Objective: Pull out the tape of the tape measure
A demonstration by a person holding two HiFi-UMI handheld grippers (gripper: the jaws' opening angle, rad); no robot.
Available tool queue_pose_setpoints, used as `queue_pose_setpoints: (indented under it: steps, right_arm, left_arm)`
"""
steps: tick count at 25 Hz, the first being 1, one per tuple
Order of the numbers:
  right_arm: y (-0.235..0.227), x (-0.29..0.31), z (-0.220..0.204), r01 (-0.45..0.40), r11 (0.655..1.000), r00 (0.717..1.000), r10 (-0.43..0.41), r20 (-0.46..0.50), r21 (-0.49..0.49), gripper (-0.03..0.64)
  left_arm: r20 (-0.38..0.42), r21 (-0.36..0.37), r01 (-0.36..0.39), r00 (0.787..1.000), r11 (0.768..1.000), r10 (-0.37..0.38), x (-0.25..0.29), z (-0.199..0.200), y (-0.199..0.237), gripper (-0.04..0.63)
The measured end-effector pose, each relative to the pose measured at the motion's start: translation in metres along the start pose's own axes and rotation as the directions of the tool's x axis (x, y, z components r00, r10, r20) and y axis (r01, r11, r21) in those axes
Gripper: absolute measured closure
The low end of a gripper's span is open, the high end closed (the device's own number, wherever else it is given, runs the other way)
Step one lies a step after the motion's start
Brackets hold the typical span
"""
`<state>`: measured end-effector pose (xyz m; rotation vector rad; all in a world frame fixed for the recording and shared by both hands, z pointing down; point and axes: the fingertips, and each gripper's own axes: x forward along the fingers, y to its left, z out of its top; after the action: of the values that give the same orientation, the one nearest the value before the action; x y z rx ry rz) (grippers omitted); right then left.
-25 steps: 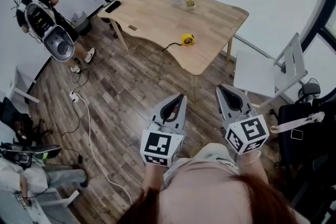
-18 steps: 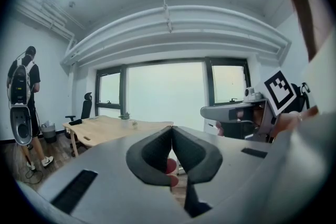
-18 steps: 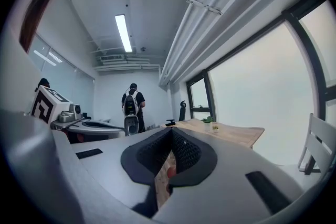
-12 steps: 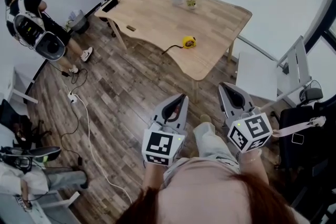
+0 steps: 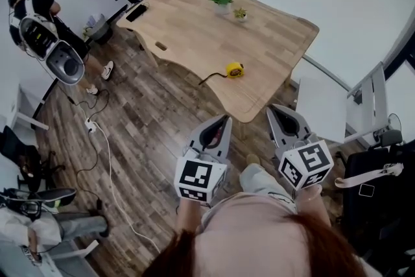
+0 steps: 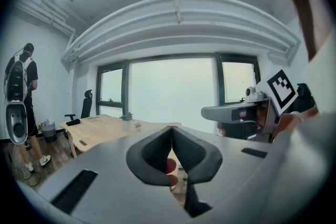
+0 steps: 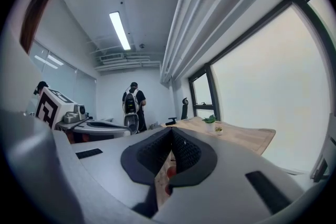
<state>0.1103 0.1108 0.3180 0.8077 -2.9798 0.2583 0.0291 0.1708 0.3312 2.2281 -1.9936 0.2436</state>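
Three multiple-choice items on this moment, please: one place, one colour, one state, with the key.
1. The tape measure lies: A on the floor; B on the wooden table, near its front edge; C on a shelf.
2. Its case is: A yellow; B red; C blue.
3. The jaws of the left gripper and right gripper are: A wide apart; B closed on the tape; C closed, empty.
Key: B, it sits on the tabletop; A, the case shows yellow; C, each pair meets with nothing between.
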Motion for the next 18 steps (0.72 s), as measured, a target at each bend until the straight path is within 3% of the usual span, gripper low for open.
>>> queue_pose_setpoints:
  steps: [10, 18]
  right_arm:
    - [-0.057, 0.056, 0.013, -0.045, 0.999, 0.999, 0.044, -0.029, -0.009, 0.617]
    - [-0.098, 0.095, 0.016, -0.091, 0.996, 0.994, 0.090, -0.056, -0.019, 0.617]
  left_arm:
    - [-0.051, 0.003, -0.022, 0.998, 1.000, 0.022, 0.080, -0.003, 0.034, 0.592]
    - [-0.108, -0.012, -0.032, 0.994, 0.999, 0.030, 0.133, -0.029, 0.065, 0.592]
